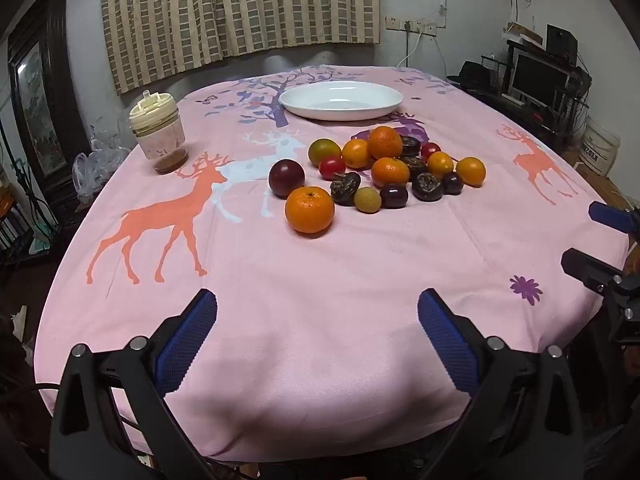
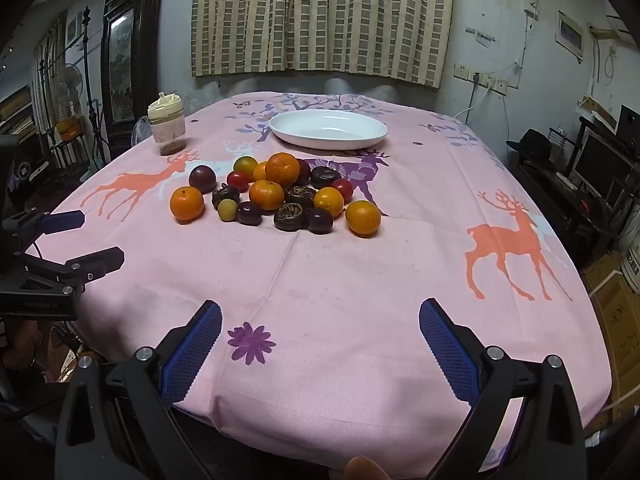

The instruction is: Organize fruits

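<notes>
A pile of fruit (image 1: 384, 168) lies mid-table: several oranges, dark plums, red cherry tomatoes and wrinkled dark fruits; it also shows in the right wrist view (image 2: 280, 196). One orange (image 1: 309, 210) sits nearest at the pile's front left. An empty white oval plate (image 1: 341, 100) (image 2: 328, 129) stands behind the pile. My left gripper (image 1: 318, 308) is open and empty over the near table edge. My right gripper (image 2: 320, 316) is open and empty, to the right of the left one. The right gripper shows at the left wrist view's right edge (image 1: 600, 236).
A jar with a cream lid (image 1: 158, 136) (image 2: 167, 128) stands at the table's far left. The pink deer-print tablecloth (image 1: 320, 280) covers the table. A dark cabinet is left, a desk with a monitor (image 1: 536, 76) right, curtains behind.
</notes>
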A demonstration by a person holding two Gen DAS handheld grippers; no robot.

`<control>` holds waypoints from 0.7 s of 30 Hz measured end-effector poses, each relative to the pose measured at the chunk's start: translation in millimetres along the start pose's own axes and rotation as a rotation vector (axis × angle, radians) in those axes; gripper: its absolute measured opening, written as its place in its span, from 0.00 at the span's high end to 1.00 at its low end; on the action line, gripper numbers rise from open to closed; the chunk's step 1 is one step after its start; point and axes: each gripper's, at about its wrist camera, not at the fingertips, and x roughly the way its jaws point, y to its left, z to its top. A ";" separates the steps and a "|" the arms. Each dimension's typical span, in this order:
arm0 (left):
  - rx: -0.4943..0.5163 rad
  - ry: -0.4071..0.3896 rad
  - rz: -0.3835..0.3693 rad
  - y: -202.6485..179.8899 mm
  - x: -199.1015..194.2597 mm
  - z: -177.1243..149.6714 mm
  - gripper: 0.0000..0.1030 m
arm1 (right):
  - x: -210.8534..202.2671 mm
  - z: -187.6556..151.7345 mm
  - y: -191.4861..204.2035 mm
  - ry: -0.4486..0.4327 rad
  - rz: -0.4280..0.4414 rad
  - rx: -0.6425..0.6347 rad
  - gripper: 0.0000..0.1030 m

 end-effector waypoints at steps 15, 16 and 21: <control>0.009 0.001 0.020 0.9 0.1 -1.1 0.04 | -0.2 -0.5 -0.4 -0.002 -0.003 -0.002 0.04; 0.009 0.001 0.020 1.5 -0.1 -1.0 0.04 | -0.3 -0.6 -0.5 -0.002 -0.004 -0.002 0.04; 0.010 0.001 0.022 -1.0 2.5 -2.0 0.04 | 0.1 -0.6 -0.5 -0.001 -0.003 -0.002 0.04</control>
